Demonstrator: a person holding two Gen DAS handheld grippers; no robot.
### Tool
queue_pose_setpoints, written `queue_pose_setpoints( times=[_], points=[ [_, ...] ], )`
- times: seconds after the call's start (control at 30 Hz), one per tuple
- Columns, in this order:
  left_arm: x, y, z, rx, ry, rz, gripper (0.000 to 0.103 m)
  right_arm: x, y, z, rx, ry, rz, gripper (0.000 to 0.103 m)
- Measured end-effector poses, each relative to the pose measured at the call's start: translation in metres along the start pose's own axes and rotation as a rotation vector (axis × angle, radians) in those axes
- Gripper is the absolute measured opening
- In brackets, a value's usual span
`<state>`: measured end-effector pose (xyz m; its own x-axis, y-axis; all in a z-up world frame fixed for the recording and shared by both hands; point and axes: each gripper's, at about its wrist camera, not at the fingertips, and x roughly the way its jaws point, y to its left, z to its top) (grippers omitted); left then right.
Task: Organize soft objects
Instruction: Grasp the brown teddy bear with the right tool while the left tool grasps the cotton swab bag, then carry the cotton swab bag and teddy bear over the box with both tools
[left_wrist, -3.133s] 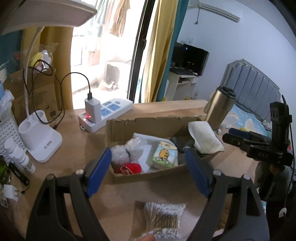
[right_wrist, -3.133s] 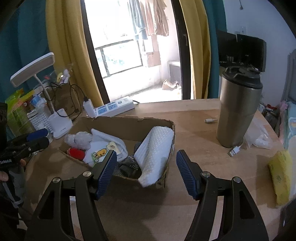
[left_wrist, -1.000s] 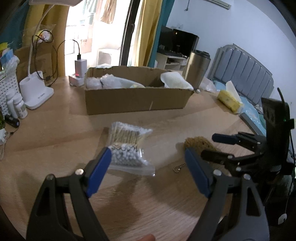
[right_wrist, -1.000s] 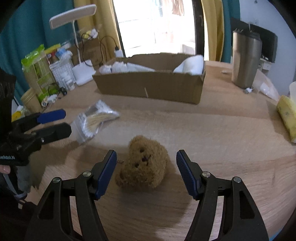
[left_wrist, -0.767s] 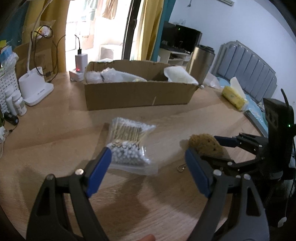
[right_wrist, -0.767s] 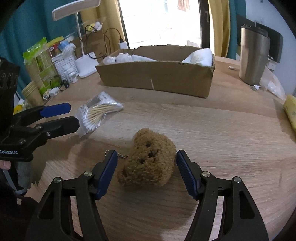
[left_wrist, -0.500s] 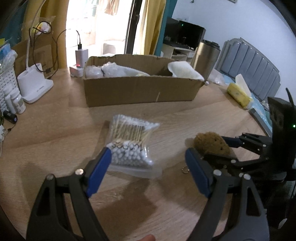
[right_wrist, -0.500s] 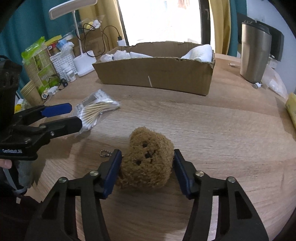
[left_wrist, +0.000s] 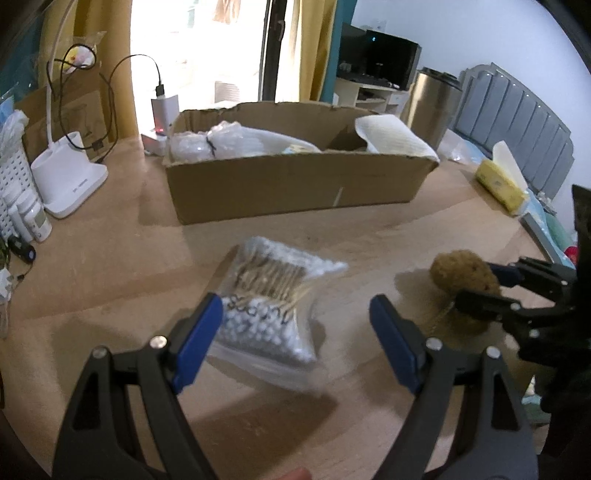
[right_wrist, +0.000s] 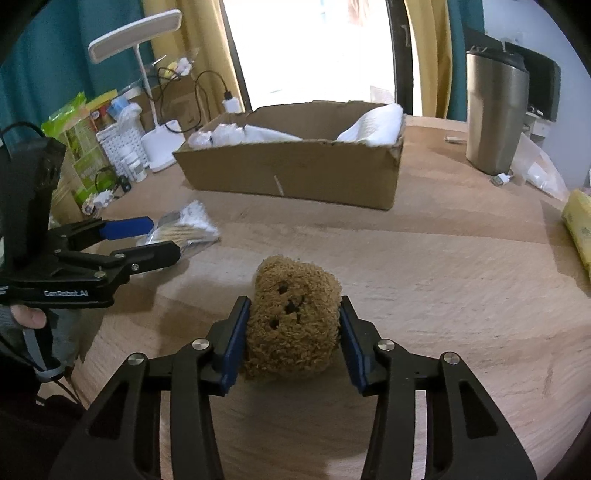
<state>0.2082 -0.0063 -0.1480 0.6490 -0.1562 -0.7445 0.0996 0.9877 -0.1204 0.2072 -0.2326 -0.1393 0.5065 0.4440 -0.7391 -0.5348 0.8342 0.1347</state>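
Observation:
A brown plush bear (right_wrist: 293, 317) sits on the wooden table (right_wrist: 443, 277), and my right gripper (right_wrist: 293, 306) is closing on it, both blue pads pressing its sides. The left wrist view shows the same bear (left_wrist: 463, 273) between the right gripper's (left_wrist: 480, 286) fingers. My left gripper (left_wrist: 295, 306) stands open just above a clear bag of cotton swabs (left_wrist: 273, 295), with no pad touching it. Behind them is a cardboard box (left_wrist: 295, 184) that holds a white folded cloth (left_wrist: 391, 136) and plastic-wrapped soft items (left_wrist: 207, 142).
A steel tumbler (right_wrist: 495, 110) stands at the back right and a yellow tissue pack (left_wrist: 498, 184) lies near the right edge. A white lamp base (left_wrist: 70, 181), small bottles (left_wrist: 29, 218) and a charger with cables (left_wrist: 164, 110) crowd the left.
My right gripper's jaws have drawn in from wide apart until they press the bear. My left gripper has come forward and lower over the swab bag, staying open.

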Motion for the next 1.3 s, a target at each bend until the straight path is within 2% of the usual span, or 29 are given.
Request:
queue_pose_setpoints(
  times=[0.17,0.4,0.8,0.83,0.87,0.97,1.13,1.3],
  points=[
    [-0.003,0.004,0.01,-0.006,-0.02,0.02,0.083,-0.006,-0.007,0.008,0.011,-0.018,0.003,0.049],
    [0.014,0.009,0.013,0.0,0.035,0.023,0.083,-0.008,-0.012,0.016,0.02,-0.033,0.007,0.049],
    [0.025,0.007,0.01,0.042,0.077,0.039,0.082,-0.014,-0.01,0.028,0.007,-0.055,0.003,0.049],
    [0.025,0.008,0.009,0.04,0.074,0.034,0.08,-0.015,-0.01,0.029,0.003,-0.058,0.002,0.049],
    [0.025,0.008,0.009,0.04,0.073,0.033,0.069,-0.016,-0.009,0.03,0.0,-0.061,0.002,0.049],
    [0.023,0.011,0.009,0.037,0.076,0.015,0.057,-0.019,-0.007,0.034,-0.008,-0.069,-0.002,0.049],
    [0.016,0.011,0.006,0.026,0.063,-0.022,0.049,-0.022,-0.003,0.04,-0.018,-0.083,-0.004,0.049],
    [-0.001,0.011,0.006,-0.004,0.022,-0.068,0.049,-0.027,0.001,0.048,-0.039,-0.095,-0.003,0.049]
  ],
)
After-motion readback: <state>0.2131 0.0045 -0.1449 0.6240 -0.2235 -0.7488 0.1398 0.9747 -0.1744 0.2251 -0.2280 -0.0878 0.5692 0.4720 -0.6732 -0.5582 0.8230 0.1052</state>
